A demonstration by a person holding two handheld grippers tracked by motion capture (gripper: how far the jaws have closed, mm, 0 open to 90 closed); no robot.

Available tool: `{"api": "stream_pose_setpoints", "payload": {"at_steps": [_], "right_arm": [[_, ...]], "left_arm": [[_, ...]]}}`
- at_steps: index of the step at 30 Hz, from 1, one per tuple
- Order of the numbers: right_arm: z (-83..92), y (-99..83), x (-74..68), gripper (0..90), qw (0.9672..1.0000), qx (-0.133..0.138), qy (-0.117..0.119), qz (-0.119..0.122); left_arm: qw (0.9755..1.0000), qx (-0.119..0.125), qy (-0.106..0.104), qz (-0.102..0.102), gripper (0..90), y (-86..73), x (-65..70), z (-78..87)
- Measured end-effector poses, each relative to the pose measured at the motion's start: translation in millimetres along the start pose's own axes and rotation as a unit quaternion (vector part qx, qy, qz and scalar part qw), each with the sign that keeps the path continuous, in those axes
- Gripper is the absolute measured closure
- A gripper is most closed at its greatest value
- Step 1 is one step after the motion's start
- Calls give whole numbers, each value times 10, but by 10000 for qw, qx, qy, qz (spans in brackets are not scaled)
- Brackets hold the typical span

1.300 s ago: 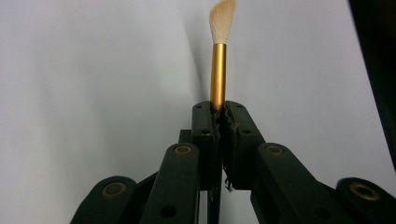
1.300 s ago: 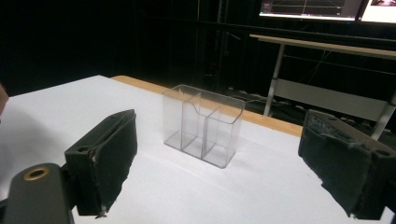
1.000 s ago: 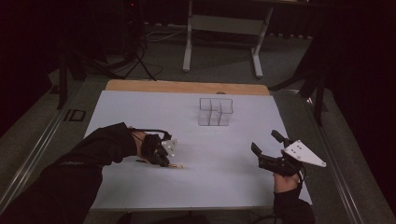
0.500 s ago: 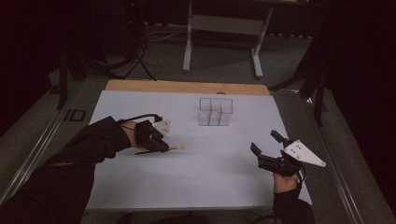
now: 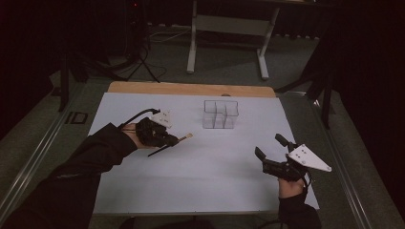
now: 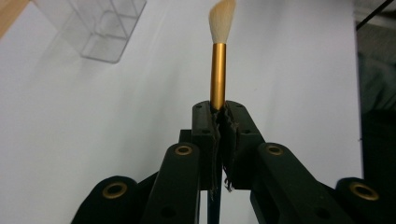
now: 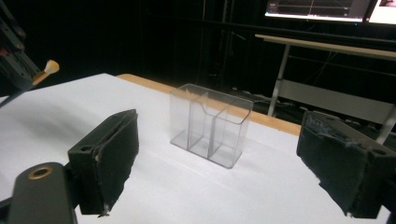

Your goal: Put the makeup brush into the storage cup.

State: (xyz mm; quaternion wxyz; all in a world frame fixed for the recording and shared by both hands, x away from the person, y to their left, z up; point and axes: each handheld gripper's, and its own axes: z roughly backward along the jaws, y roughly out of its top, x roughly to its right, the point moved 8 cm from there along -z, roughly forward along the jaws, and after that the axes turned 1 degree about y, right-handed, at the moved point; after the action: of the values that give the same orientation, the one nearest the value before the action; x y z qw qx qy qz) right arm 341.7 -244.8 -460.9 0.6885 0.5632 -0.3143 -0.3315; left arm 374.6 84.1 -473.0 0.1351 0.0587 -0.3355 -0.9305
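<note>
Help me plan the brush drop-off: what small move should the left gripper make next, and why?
Probably carry the brush on toward the clear organizer, then tip it upright above a compartment. The left gripper is shut on its handle, bristles pointing roughly at the organizer, with bare table between them. The right gripper is open and well off to the side.

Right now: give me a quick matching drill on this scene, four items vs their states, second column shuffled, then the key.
Items:
1. left gripper
2. right gripper
3. brush
4. clear organizer

States:
A. stands empty on the white table, near the far wooden edge
B. clamped at its gold ferrule, pale bristles pointing away from the hand
C. jaws spread wide, holding nothing
D. shut on a handle

Pairs: 1-D, 2-C, 3-B, 4-A
</note>
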Motion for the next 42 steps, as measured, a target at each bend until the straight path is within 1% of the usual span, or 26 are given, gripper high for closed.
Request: {"api": "stream_pose_setpoints", "payload": {"at_steps": [6, 7, 8, 9, 11, 12, 13, 15, 16, 17, 18, 19, 20, 22, 23, 24, 25, 26, 30, 31, 32, 35, 37, 40, 41, 42], "right_arm": [[-10, -3, -14, 128, 10000, -6, 60, -9], [-19, -8, -30, 127, 9999, -32, 106, -8], [-19, -8, -30, 127, 9999, -32, 106, -8], [-30, -10, -52, 126, 9999, -48, 150, 11], [-36, 4, -86, 126, 9997, -31, 220, 38], [-36, 4, -86, 126, 9997, -31, 220, 38], [-40, 14, -103, 126, 9997, -16, 252, 46], [-47, 34, -131, 126, 9995, 22, 306, 95], [-51, 39, -146, 126, 9994, 11, 352, 46], [-57, 43, -159, 126, 9993, 0, 372, 9], [-79, 51, -206, 130, 9988, -12, 483, -45], [-79, 51, -206, 130, 9988, -12, 483, -45], [-106, 58, -255, 133, 9986, -23, 530, -29], [-115, 60, -274, 133, 9985, -28, 555, -9], [-131, 66, -304, 132, 9981, -39, 615, 8], [-154, 71, -342, 132, 9976, -88, 693, 14], [-162, 79, -362, 132, 9974, -81, 720, 12], [-190, 99, -413, 132, 9967, -76, 813, 1], [-224, 122, -457, 132, 9961, -67, 875, -31], [-233, 127, -465, 132, 9960, -82, 891, -52], [-246, 131, -475, 137, 9959, -126, 891, -74], [-288, 127, -537, 149, 9941, -252, 1047, -112], [-348, 110, -635, 151, 9912, -365, 1267, -120], [-389, 118, -697, 139, 9899, -347, 1367, -106], [-410, 129, -728, 136, 9887, -322, 1454, -139], [-462, 139, -791, 128, 9861, -358, 1610, -182]], "left_arm": [[9991, 341, 172, 183, 840, 36, 8, -32], [9982, 481, 173, 303, 840, 52, 20, -36], [9982, 481, 173, 303, 840, 52, 20, -36], [9977, 539, 284, 311, 840, 58, 13, -38], [9964, 680, 270, 419, 841, 68, 24, -44], [9957, 707, 394, 450, 841, 70, 16, -50], [9952, 768, 338, 495, 841, 74, 21, -54], [9931, 887, 488, 587, 841, 85, 9, -60], [9923, 976, 392, 650, 840, 98, 24, -62], [9905, 1082, 534, 665, 840, 120, 24, -62], [9902, 1123, 498, 660, 840, 132, 38, -65], [9896, 1171, 497, 667, 840, 145, 50, -69], [9872, 1308, 571, 706, 841, 173, 57, -72], [9859, 1403, 539, 738, 840, 205, 87, -89], [9836, 1513, 537, 819, 840, 231, 99, -98], [9831, 1550, 481, 847, 840, 245, 117, -109], [9823, 1578, 571, 835, 840, 263, 131, -123], [9818, 1622, 520, 840, 841, 288, 161, -142], [9794, 1757, 505, 858, 840, 351, 215, -189], [9779, 1818, 545, 882, 840, 368, 218, -193], [9776, 1831, 476, 926, 840, 384, 230, -203], [9742, 1993, 505, 935, 840, 442, 241, -204], [9692, 2170, 493, 1052, 840, 483, 246, -194], [9645, 2339, 508, 1112, 840, 552, 252, -179], [9624, 2413, 531, 1133, 840, 576, 255, -172], [9602, 2482, 540, 1165, 840, 600, 253, -163]]}}
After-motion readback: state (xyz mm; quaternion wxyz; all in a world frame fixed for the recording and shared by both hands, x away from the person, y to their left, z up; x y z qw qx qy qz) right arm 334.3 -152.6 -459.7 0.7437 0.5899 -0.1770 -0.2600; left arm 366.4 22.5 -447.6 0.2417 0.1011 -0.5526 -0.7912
